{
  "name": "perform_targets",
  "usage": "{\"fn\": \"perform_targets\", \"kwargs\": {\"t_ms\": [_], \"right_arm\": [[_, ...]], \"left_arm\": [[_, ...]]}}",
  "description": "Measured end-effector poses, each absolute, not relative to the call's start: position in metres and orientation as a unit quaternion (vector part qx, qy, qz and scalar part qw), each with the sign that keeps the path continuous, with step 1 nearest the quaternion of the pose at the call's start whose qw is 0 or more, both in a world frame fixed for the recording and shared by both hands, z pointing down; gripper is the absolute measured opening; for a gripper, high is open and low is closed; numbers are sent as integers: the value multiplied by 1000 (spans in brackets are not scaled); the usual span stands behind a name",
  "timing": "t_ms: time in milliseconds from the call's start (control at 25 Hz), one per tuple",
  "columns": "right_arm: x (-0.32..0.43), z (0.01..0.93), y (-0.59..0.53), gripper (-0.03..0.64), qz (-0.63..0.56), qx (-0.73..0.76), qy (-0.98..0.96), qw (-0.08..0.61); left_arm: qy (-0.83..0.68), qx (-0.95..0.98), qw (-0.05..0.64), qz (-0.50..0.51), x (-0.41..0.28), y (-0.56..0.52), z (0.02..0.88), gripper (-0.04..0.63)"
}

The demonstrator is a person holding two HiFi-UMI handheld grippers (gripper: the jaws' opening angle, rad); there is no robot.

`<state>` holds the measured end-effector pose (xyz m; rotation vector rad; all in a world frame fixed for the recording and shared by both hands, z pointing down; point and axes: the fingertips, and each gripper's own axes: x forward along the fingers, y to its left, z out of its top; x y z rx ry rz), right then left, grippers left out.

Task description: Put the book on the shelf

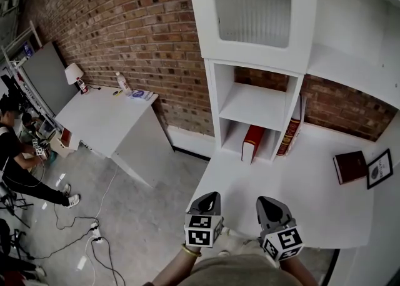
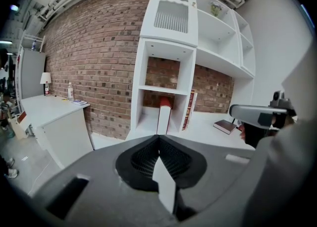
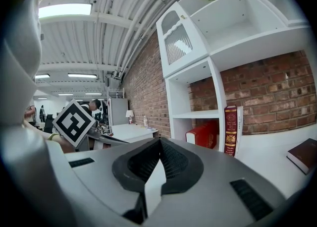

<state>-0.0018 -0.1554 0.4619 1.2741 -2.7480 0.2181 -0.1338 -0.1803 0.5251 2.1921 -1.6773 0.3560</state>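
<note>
A dark red book (image 1: 350,166) lies flat on the white desk (image 1: 300,191) at the right, also visible in the left gripper view (image 2: 225,126) and the right gripper view (image 3: 304,154). Another red book (image 1: 252,141) stands in the lowest cubby of the white shelf unit (image 1: 215,100). A third, with gold print (image 1: 291,127), stands upright against the shelf's outer side. My left gripper (image 1: 209,196) and right gripper (image 1: 265,201) hover side by side over the desk's near edge, well short of the books. Both are shut with nothing between the jaws (image 2: 158,137) (image 3: 159,141).
A framed picture (image 1: 379,168) leans by the flat book. A brick wall runs behind the shelf. To the left stands a white table (image 1: 103,119) with a lamp (image 1: 74,73) and a bottle (image 1: 123,83). Cables (image 1: 94,235) lie on the floor, and a person (image 1: 19,160) sits at far left.
</note>
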Motion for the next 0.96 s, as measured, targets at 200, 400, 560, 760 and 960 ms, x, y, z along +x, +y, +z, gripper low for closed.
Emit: {"fn": "perform_targets", "kwargs": {"t_ms": [200,400,560,760,960], "right_arm": [[-4,461,-155,6,68,423,-902,51],[-5,459,-156,6,69,427,-900,49],[-5,460,-156,6,72,429,-899,58],[-1,460,-157,6,75,433,-897,55],[0,466,-155,6,73,432,-898,52]], "left_arm": [[-589,778,179,126,-135,-179,524,9],[-586,780,180,125,-135,-179,523,9],[-583,782,181,122,-134,-180,522,9],[-579,784,187,120,-130,-180,524,9],[-576,785,194,117,-129,-179,527,9]]}}
